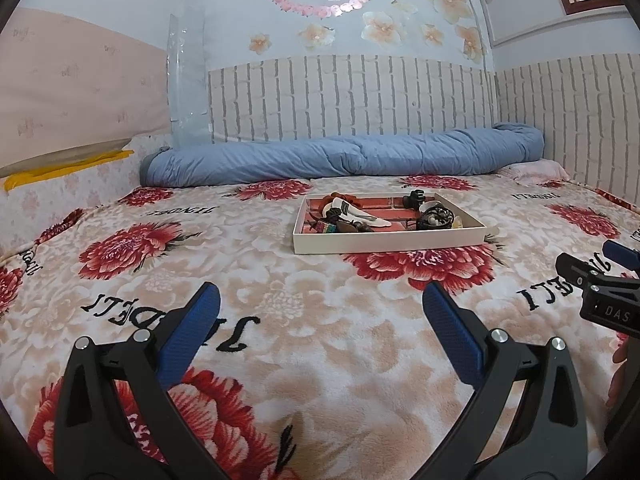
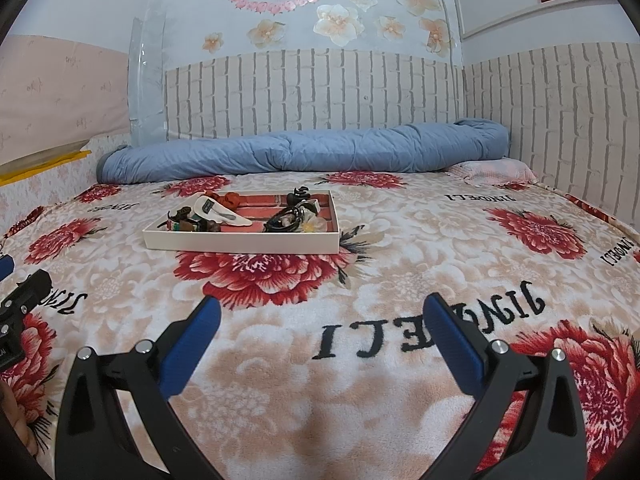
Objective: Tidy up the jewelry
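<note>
Jewelry sits heaped in a shallow white tray on the bed, just above the middle of the left wrist view and at centre left of the right wrist view. Inside lie a white card with a hairpin, a dark tangle of cords or bracelets, a small white flower piece at the near right corner, and a reddish-brown piece toward the back; finer detail is too small to tell.

Both tools hover low over the flowered blanket, well short of the tray. The left gripper has its blue fingers spread wide with nothing between them, and the right gripper is likewise spread and empty; its black body also shows at the right edge of the left wrist view.

Risks, as I judge them: the pieces overlap, so closing on one may drag a neighbour out, above all from the dark tangle. The tray rests on soft plush and may tip or slide if a finger presses its rim. Anything small that drops onto the busy red and beige pattern would be hard to find. Thin flat items such as the card give wide fingers little to pinch.
</note>
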{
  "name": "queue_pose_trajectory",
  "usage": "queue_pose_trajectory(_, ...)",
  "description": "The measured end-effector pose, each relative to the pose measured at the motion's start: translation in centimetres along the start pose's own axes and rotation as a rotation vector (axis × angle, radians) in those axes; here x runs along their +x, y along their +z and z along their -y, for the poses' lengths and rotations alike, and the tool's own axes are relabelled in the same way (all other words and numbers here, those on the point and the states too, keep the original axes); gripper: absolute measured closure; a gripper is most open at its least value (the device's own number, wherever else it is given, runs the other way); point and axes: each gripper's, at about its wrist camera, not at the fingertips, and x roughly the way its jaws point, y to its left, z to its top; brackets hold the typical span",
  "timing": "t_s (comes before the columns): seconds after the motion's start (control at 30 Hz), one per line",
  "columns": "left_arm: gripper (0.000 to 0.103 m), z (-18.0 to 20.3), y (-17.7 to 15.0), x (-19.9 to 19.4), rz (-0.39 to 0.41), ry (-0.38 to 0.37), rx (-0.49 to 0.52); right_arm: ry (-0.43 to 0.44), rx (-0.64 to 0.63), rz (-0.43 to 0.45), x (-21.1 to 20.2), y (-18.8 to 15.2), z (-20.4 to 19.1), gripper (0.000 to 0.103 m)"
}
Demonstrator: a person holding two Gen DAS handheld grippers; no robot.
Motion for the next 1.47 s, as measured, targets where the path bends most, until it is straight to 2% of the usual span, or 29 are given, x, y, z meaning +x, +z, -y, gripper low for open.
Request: queue_pose_trajectory(1.47,0.005,0.31,-0.10,0.13,-0.009,0.007,-0.005,0.000,-0.002,0.000,-0.07,0.02,-0.07,0.004)
